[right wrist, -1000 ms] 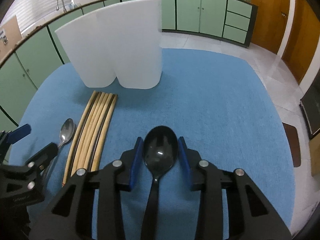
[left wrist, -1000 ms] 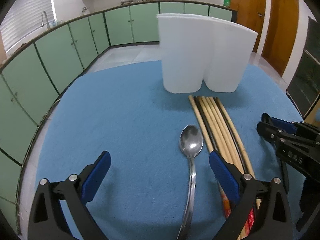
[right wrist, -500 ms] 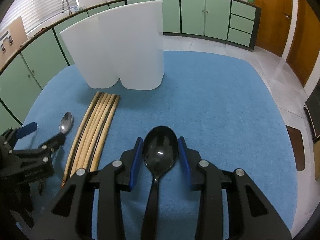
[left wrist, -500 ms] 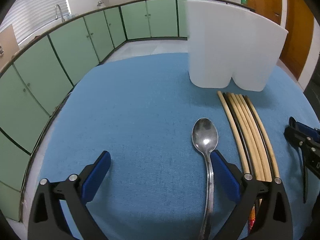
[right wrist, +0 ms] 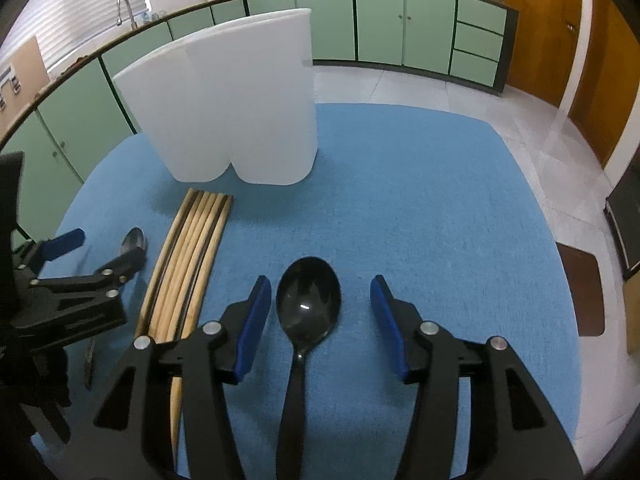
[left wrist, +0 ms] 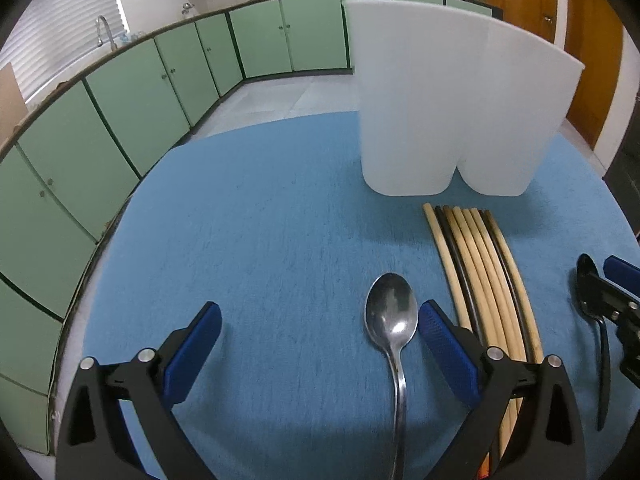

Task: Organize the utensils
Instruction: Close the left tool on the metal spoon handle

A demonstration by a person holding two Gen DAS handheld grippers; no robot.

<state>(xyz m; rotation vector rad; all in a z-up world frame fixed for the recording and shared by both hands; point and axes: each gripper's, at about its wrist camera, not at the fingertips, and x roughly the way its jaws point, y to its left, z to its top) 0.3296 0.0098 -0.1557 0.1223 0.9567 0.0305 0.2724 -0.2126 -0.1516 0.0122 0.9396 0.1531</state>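
Observation:
My left gripper [left wrist: 320, 338] stands open over the blue cloth. A metal spoon [left wrist: 391, 316] lies between its fingers, its bowl just inside the right fingertip [left wrist: 442, 340] and untouched. My right gripper [right wrist: 320, 316] has its jaws opening. The black spoon [right wrist: 308, 304] lies on the cloth between them, and neither pad presses on it. A row of chopsticks [left wrist: 480, 276] [right wrist: 192, 256] lies between the two spoons. Behind them stands a white two-compartment holder [left wrist: 452, 112] [right wrist: 236, 108]. The left gripper [right wrist: 96, 250] also shows at the left of the right wrist view.
The blue cloth [right wrist: 420, 200] covers a round table whose edge [left wrist: 100, 240] curves close on the left. Green kitchen cabinets [left wrist: 132, 96] ring the room beyond. The right gripper [left wrist: 608, 284] and the black spoon [left wrist: 588, 288] sit at the right edge of the left wrist view.
The right gripper's pads have spread away from the black spoon's bowl. The left gripper has crept forward, so the metal spoon's bowl now lies level with its fingertips.

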